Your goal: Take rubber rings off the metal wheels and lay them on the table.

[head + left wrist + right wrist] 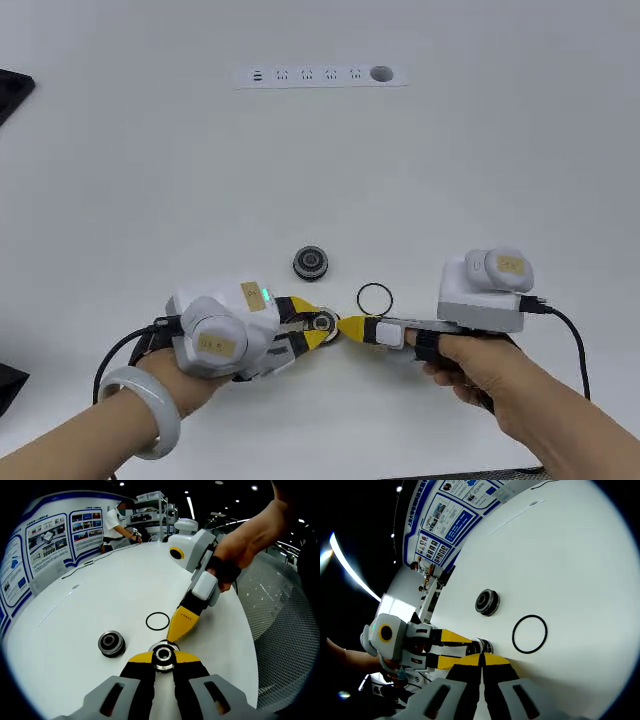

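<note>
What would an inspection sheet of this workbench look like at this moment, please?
Surface: white table.
Job's things: held wheel clamped between the left jaws; free wheel on the table; loose rubber ring lying flat nearby.
Clutter: power strip at the far side; dark object at the left edge.
Grippers: left gripper shut on the held wheel; right gripper shut, tips at that wheel.
Cables: black cable trailing from each gripper.
Surroundings: poster wall and a person beyond the table.

Black object (12, 90): cut off by left edge, unidentifiable
Wall posters (45, 535): print too small to read
Metal wheel (163, 655): rim partly hidden within left gripper (163, 659)
</note>
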A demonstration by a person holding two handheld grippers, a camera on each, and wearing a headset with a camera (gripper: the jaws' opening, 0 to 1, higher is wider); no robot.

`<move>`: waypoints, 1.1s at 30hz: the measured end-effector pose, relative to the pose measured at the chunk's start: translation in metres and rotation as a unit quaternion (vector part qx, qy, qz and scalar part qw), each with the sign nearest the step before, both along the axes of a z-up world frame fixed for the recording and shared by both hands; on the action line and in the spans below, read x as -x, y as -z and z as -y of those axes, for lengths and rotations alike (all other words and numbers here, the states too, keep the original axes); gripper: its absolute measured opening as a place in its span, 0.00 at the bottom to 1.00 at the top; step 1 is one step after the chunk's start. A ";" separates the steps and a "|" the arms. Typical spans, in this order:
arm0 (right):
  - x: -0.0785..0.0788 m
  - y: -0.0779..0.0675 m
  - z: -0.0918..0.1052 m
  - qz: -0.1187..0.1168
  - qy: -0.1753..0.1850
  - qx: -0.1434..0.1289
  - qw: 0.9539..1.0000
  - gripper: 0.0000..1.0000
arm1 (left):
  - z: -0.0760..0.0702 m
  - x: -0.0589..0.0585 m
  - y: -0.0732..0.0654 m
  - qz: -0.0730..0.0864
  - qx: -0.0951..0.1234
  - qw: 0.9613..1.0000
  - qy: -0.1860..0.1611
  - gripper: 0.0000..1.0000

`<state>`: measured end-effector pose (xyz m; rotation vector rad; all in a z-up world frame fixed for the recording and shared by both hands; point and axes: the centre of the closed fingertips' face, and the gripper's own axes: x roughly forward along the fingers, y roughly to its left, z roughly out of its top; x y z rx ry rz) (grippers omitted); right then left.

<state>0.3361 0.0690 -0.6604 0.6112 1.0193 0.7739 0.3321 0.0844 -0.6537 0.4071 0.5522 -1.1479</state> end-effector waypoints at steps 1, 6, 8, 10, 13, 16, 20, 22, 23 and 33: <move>0.000 0.000 0.000 0.002 -0.001 0.001 1.000 0.02 | 0.000 0.000 0.000 0.000 0.000 1.000 0.000 0.13; -0.001 -0.002 -0.001 0.004 -0.002 0.000 1.000 0.02 | 0.000 0.000 0.000 0.001 -0.002 1.000 0.002 0.13; -0.001 -0.003 -0.002 0.006 -0.003 0.000 1.000 0.02 | 0.000 0.000 0.000 0.001 -0.003 1.000 0.002 0.13; -0.001 -0.003 -0.003 0.007 -0.004 0.001 1.000 0.02 | 0.000 0.000 0.000 0.001 -0.003 1.000 0.003 0.13; -0.001 -0.004 -0.004 0.008 -0.005 0.000 1.000 0.02 | 0.001 0.000 -0.001 0.001 -0.003 1.000 0.004 0.13; 0.000 -0.006 -0.005 0.010 -0.007 -0.001 1.000 0.02 | 0.001 0.000 -0.001 0.001 -0.004 1.000 0.004 0.13; 0.000 -0.007 -0.006 0.012 -0.008 -0.001 1.000 0.01 | 0.001 0.000 -0.001 0.002 -0.004 1.000 0.004 0.13; 0.000 -0.008 -0.006 0.011 -0.008 -0.003 1.000 0.01 | 0.000 0.000 0.000 0.002 -0.005 1.000 0.004 0.13; 0.000 -0.008 -0.007 0.011 -0.008 -0.003 1.000 0.01 | 0.000 0.000 0.000 0.002 -0.005 1.000 0.004 0.13; 0.001 -0.011 -0.010 0.011 -0.010 -0.010 1.000 0.01 | 0.000 0.000 0.000 0.002 -0.006 1.000 0.004 0.13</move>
